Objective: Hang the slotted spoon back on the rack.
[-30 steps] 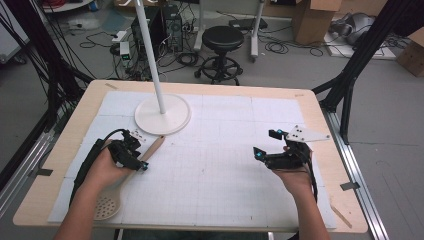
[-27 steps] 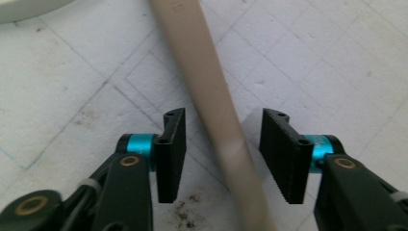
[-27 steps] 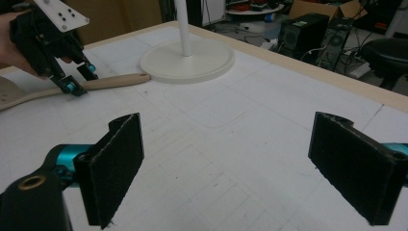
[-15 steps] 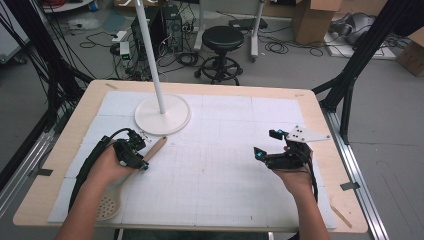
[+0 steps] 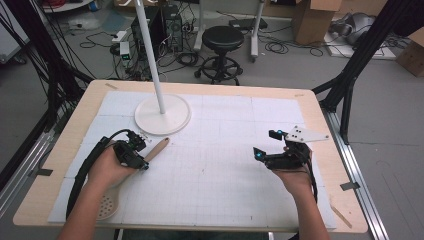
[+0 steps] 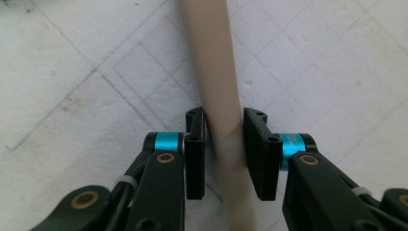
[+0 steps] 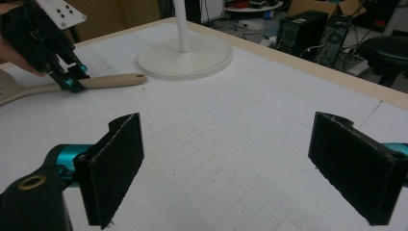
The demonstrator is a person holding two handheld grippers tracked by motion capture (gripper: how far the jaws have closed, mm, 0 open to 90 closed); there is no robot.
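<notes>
A beige slotted spatula [image 5: 156, 148] lies on the white gridded mat, handle toward the lamp base and head [image 5: 107, 203] near the front edge. My left gripper [image 5: 142, 161] points down over the handle [image 6: 219, 72]. Its jaws have just been closing with the handle between them, and both pads [image 6: 195, 144] now press its sides. The right gripper view shows that left gripper [image 7: 70, 82] on the handle [image 7: 113, 80]. My right gripper [image 5: 265, 144] hovers at the right of the mat, open, with nothing between its wide-set pads [image 7: 115, 163].
A white lamp stand with a round base [image 5: 162, 114] and a thin pole stands at the back left of the mat, close beyond the spatula handle's tip. The wooden table edge [image 5: 325, 125] frames the mat. A stool and cables are on the floor behind.
The left gripper's jaws have closed onto the spatula handle while the hand stayed almost in place. The right hand and its gripper have not moved.
</notes>
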